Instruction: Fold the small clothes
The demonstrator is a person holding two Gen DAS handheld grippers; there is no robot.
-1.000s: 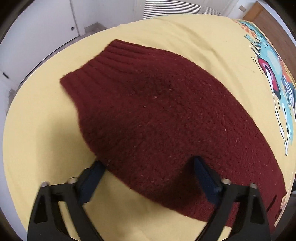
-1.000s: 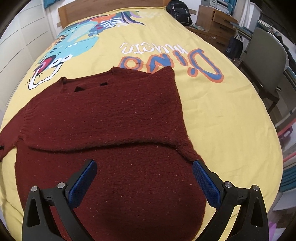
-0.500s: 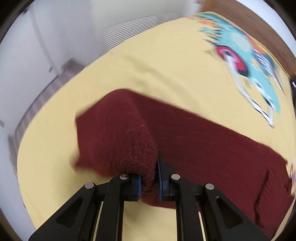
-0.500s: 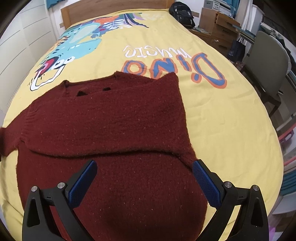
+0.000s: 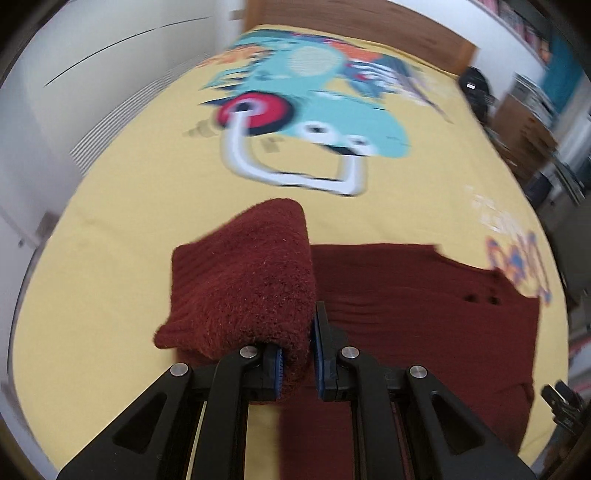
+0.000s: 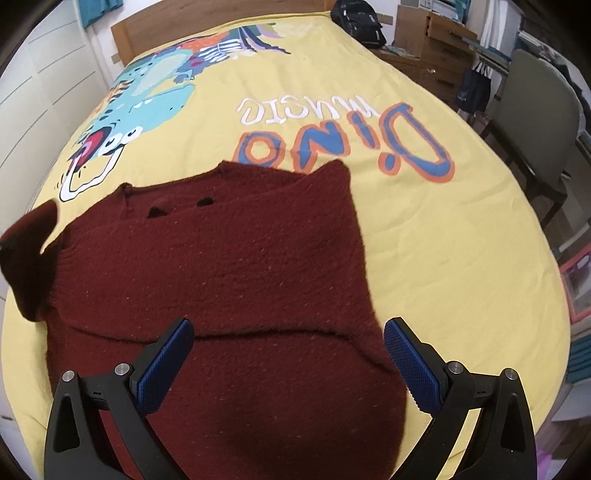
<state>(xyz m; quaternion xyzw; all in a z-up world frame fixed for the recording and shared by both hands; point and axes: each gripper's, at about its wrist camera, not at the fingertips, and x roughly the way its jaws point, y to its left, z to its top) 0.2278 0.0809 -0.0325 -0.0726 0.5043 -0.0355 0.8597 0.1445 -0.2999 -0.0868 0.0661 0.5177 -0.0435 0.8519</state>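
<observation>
A dark red knitted sweater (image 6: 221, 266) lies spread on the yellow bedspread (image 6: 443, 240). My left gripper (image 5: 297, 356) is shut on its left sleeve (image 5: 251, 280), which hangs lifted and bunched above the bed. In the right wrist view that raised sleeve (image 6: 29, 254) shows at the far left edge. My right gripper (image 6: 288, 354) hovers open over the lower body of the sweater, its blue pads (image 6: 410, 365) apart with nothing pinched between them. A fold line crosses the sweater just beyond those fingers.
The bedspread carries a turquoise dinosaur print (image 5: 314, 118) and large lettering (image 6: 343, 144). A wooden headboard (image 6: 221, 18) stands at the far end. A grey chair (image 6: 535, 122), a black backpack (image 6: 358, 22) and wooden drawers (image 6: 443, 55) stand to the right of the bed.
My left gripper closed on the sleeve, lifted it off the bed and swung it inward toward the sweater's body while rolling. My right gripper stayed open and shifted slightly.
</observation>
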